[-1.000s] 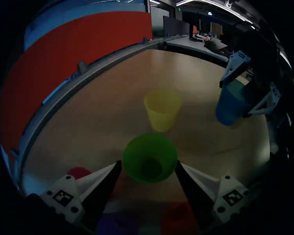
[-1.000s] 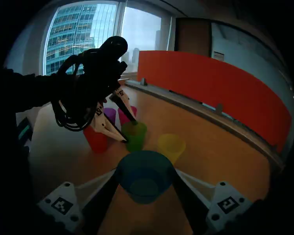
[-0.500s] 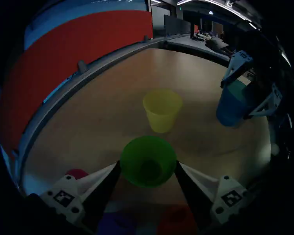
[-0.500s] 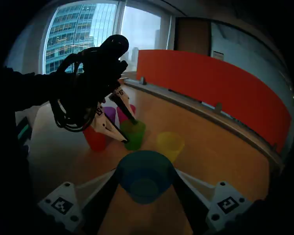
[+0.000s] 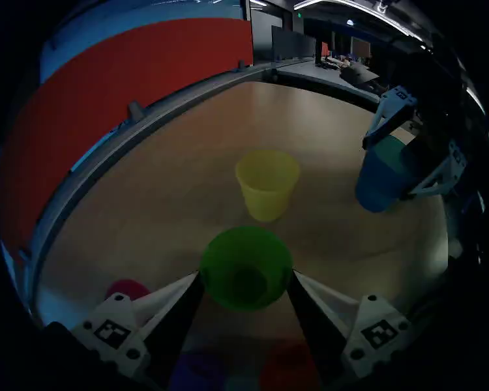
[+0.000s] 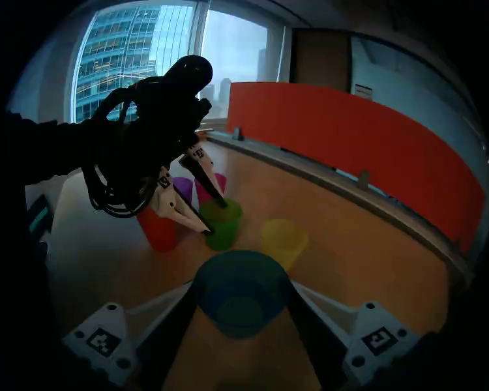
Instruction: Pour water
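Left gripper (image 5: pixel 244 275): the white wedge-shaped fingers are clamped on either side of a green translucent plastic cup (image 5: pixel 246 290), a tapered round tumbler with a smooth rim, mouth toward the camera. We cannot tell whether its base touches the smooth wooden table top (image 5: pixel 179 195).

Right gripper (image 6: pixel 241 287): the jaws press likewise on a blue plastic cup (image 6: pixel 241 309) of the same tapered shape. In the left gripper view it hangs above the wood, slightly tilted. We cannot tell whether either held cup contains water.

A yellow translucent plastic cup (image 5: pixel 266 184) stands upright between the two held cups, apart from both.

In the right gripper view a red cup (image 6: pixel 158 229), a purple cup (image 6: pixel 182 189) and a magenta cup (image 6: pixel 216 184) cluster just behind the green one.

A grey rail (image 5: pixel 114 146) edges the table's far side under a matte orange-red partition panel (image 5: pixel 114 85). Bare wood lies open around the yellow cup and out to the rail.
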Demonstrator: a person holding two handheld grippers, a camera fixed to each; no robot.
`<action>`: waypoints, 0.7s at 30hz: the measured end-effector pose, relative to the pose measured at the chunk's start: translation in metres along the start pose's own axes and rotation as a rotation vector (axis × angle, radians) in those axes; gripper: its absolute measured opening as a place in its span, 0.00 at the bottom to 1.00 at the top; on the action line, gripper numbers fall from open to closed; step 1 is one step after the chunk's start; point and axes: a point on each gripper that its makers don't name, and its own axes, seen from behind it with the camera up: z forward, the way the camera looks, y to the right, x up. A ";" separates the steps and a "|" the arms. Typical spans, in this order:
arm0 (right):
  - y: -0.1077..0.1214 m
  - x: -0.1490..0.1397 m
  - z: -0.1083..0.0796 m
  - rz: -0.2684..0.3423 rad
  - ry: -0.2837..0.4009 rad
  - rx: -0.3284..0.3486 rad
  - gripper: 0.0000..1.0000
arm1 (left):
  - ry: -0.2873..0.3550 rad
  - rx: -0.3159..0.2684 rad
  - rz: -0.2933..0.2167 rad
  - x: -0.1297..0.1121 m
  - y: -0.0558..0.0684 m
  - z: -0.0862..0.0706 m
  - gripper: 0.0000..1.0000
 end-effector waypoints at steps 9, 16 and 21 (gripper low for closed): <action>0.000 0.002 0.000 -0.002 0.002 -0.002 0.93 | 0.026 0.008 -0.002 0.008 -0.005 -0.010 0.86; -0.001 0.009 -0.002 -0.003 0.015 -0.005 0.92 | 0.082 0.026 -0.010 0.020 -0.012 -0.033 0.86; -0.003 0.017 -0.005 -0.007 0.031 -0.009 0.93 | 0.145 0.052 -0.009 0.031 -0.017 -0.056 0.86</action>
